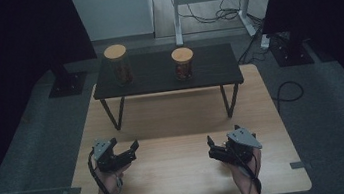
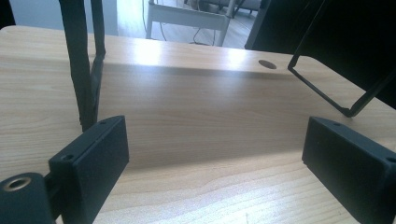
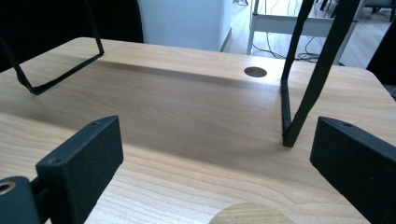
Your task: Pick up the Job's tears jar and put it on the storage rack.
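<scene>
A pale, rectangular wood-grain tabletop [image 1: 180, 171] with rounded corners carries, at its far side, a flat black shelf [image 1: 157, 73] on thin bent-metal legs. On the shelf stand two clear cylindrical jars with round cork-coloured lids, the left jar [image 1: 119, 65] taller than the right jar [image 1: 183, 63]. Near the front edge, well apart from the jars, the left tool [image 1: 125, 147] and right tool [image 1: 223, 138] are each hand-held with blocky matte-black jaws spread wide, pinching nothing.
</scene>
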`<state>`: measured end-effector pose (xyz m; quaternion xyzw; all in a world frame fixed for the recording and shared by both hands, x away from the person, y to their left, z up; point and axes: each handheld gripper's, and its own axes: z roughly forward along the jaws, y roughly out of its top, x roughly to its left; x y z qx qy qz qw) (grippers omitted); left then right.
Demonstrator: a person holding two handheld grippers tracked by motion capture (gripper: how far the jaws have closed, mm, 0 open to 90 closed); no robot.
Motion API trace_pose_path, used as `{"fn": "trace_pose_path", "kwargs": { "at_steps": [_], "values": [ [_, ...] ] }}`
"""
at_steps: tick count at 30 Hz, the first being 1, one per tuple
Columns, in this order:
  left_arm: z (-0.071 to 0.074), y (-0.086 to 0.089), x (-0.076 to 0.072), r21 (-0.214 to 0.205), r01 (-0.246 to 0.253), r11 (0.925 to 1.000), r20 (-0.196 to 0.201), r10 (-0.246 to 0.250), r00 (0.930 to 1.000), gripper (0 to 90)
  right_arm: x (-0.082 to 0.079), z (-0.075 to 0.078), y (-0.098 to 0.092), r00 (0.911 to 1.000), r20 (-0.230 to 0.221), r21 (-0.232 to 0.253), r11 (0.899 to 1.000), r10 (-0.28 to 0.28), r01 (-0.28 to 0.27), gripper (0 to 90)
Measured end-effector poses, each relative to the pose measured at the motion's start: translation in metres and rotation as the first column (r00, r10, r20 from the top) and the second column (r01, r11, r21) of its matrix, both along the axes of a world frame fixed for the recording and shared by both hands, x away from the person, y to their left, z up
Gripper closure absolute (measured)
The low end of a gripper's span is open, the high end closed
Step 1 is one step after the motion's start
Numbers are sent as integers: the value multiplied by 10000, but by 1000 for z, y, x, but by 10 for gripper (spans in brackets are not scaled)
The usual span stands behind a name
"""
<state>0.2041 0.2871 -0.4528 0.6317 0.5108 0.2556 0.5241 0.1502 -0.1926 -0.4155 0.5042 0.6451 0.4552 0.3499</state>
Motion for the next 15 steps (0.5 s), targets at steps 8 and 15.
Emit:
{"fn": "trace_pose_path", "kwargs": {
  "at_steps": [8, 15],
  "values": [
    [0, 0, 0, 21, 28, 10000, -13, -28, 10000, 68, -1, -2, -3, 9998, -170, -13, 10000, -91, 90, 18],
    [0, 0, 0, 33, 55, 10000, -27, -55, 10000, 68, -3, -4, -5, 9993, -327, -71, 9998, -176, 174, 12]
  ]
}}
